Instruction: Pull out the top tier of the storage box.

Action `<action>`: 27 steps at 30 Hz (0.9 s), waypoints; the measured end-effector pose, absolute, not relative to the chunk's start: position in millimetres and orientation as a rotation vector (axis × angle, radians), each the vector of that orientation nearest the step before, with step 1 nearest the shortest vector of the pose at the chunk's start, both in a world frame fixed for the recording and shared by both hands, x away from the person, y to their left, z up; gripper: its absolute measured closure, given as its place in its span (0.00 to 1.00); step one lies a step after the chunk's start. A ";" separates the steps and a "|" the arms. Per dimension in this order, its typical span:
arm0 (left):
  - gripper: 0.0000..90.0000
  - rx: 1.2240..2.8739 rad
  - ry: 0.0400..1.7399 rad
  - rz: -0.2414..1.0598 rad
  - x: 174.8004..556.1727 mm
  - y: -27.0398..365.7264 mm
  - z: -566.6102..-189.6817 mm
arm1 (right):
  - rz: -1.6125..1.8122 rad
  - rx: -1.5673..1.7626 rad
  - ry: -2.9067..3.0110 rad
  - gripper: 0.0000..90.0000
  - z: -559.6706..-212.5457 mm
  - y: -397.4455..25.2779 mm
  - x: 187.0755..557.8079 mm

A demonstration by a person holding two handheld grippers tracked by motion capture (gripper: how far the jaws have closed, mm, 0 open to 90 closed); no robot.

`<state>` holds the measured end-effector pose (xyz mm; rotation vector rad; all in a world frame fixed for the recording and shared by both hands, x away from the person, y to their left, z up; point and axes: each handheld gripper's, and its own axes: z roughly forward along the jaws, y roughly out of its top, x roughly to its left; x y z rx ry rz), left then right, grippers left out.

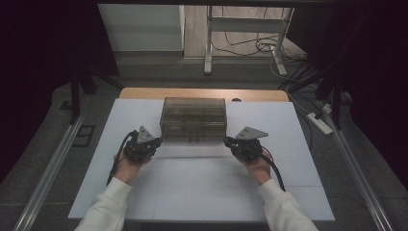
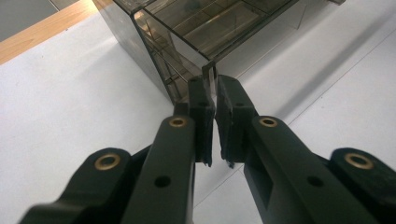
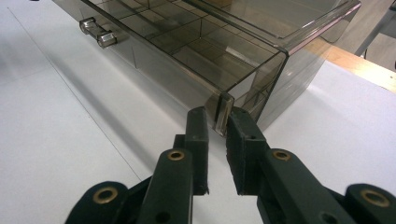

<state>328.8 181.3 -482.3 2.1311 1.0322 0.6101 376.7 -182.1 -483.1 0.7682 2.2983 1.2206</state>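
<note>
So both grippers pinch the smoky box (image 1: 194,120): left gripper (image 2: 211,95) clamps its left front corner, right gripper (image 3: 223,122) nips the right one.

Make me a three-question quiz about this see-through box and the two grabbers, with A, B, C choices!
1. Where does the smoky clear box sit?
A. at the far middle of the white mat
B. on the floor
C. at the mat's near edge

2. How many little clear knobs show on the box's front in the right gripper view?
A. none
B. two
C. five

3. What is the left gripper doing?
A. lying on its side
B. hanging high over the box
C. pinching a thin tab at the box's front corner

Answers: 1 A, the high view shows it there. 2 B, a pair stands side by side. 3 C, its jaws close on the tab.
</note>
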 end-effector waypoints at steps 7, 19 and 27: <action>0.93 2.134 1.028 0.609 326.6 181.4 -482.1 | 1.214 0.768 2.300 0.87 -482.7 -182.4 374.6; 0.93 2.137 1.027 0.610 323.4 181.7 -482.1 | 1.216 0.755 2.310 0.87 -482.1 -182.6 371.0; 0.93 2.140 1.028 0.610 322.0 181.9 -482.3 | 1.220 0.757 2.314 0.87 -482.3 -182.7 369.7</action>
